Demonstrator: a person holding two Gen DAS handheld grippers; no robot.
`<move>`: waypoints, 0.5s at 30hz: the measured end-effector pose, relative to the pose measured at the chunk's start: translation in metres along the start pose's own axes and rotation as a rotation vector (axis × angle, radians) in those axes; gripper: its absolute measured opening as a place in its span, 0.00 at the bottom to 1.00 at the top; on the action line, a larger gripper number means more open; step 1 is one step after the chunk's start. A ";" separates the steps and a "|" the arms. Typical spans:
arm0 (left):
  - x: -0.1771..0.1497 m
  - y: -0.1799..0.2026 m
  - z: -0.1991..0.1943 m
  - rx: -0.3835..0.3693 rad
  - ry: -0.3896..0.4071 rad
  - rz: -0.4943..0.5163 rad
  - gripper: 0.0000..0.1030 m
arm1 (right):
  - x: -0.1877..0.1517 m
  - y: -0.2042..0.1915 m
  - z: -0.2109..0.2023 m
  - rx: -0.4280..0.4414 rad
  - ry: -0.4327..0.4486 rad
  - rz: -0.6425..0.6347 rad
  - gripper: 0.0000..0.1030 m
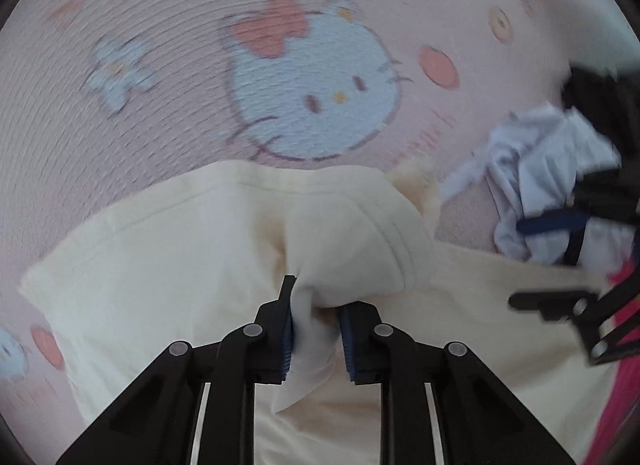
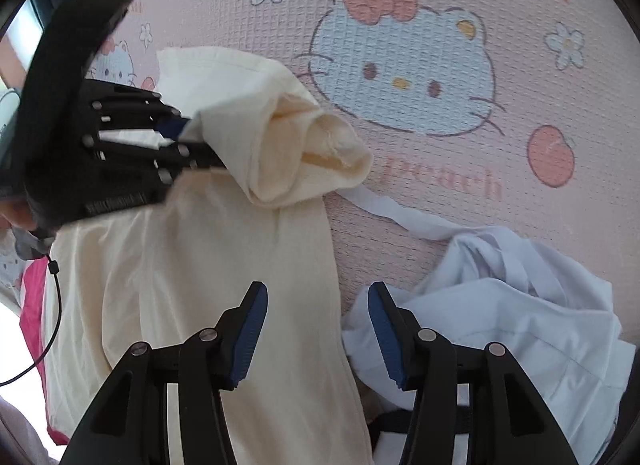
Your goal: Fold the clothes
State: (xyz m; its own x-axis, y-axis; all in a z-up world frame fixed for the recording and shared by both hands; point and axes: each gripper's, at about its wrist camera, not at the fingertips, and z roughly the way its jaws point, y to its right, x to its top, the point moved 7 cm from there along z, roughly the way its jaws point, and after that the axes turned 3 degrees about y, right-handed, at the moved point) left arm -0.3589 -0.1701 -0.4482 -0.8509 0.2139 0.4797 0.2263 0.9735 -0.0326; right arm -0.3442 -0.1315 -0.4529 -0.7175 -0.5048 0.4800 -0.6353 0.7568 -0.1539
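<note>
Mid-fold: my left tool (image 1: 316, 329) is clamped on the cream shirt (image 1: 168, 265) sleeve, right tool (image 2: 316, 329) hangs apart above it. Next, lay the sleeve across the shirt.

The cream garment (image 2: 208, 297) is soft matt cloth with stitched hems. The pale blue shirt (image 2: 500, 305) is thin, smooth, crumpled fabric. The pink sheet (image 2: 420, 217) is waffle-textured cloth. Claw fingers (image 2: 248, 333) are matt black plastic with ribbed blue pads.

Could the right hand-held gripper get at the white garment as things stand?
Probably yes: the right hand-held gripper is open, and the white garment lies uncovered just beside it.
</note>
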 end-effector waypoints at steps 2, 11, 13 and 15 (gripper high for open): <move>0.001 -0.022 -0.003 -0.043 -0.002 -0.119 0.17 | 0.001 -0.002 0.007 0.003 -0.013 0.008 0.50; -0.038 -0.085 0.000 -0.180 -0.036 -0.509 0.17 | -0.001 -0.008 0.031 -0.013 -0.077 0.025 0.50; -0.052 -0.099 0.003 -0.228 -0.036 -0.636 0.17 | -0.002 -0.009 0.031 -0.024 -0.077 0.019 0.50; -0.065 -0.107 0.009 -0.279 -0.039 -0.762 0.17 | -0.005 -0.009 0.029 -0.031 -0.077 0.017 0.46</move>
State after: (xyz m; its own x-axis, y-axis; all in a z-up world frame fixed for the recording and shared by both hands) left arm -0.3322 -0.2869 -0.4842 -0.8338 -0.4916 0.2512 -0.3160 0.7981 0.5129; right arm -0.3427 -0.1480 -0.4793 -0.7485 -0.5217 0.4094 -0.6149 0.7772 -0.1339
